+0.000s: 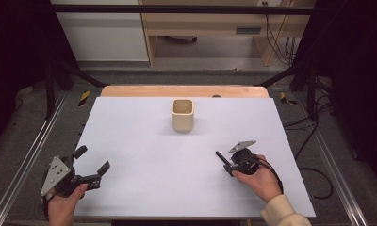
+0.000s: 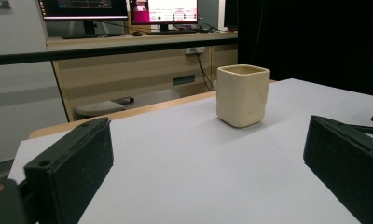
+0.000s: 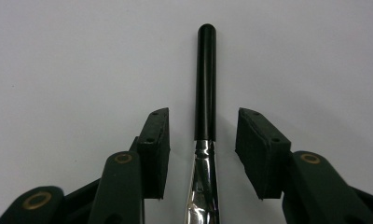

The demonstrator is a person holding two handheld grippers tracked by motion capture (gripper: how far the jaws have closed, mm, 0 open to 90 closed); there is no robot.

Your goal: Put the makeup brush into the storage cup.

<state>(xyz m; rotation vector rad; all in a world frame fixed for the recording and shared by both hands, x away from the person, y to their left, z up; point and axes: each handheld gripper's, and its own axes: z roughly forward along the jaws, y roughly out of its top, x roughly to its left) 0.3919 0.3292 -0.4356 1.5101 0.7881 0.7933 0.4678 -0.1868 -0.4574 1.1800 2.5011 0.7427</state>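
Observation:
A brush with a black handle (image 3: 205, 79) and a shiny metal ferrule lies flat on the white sheet. My right gripper (image 3: 202, 128) straddles it, one pad on each side, with a gap between each pad and the brush. In the high view the brush handle (image 1: 221, 157) pokes out up and to the left of the right gripper (image 1: 230, 167), at the sheet's right front. A cream square cup (image 1: 182, 115) stands upright at the middle back, also seen as the cup (image 2: 242, 95) ahead of my left gripper (image 2: 208, 163). The left gripper (image 1: 93, 160) rests wide open at the front left, with nothing between its jaws.
The white sheet (image 1: 144, 155) covers a wooden table whose edge (image 1: 184, 91) shows at the back. Metal rails run along both sides on the floor. Cables lie to the right of the table. A desk with monitors (image 2: 163, 11) stands beyond the table.

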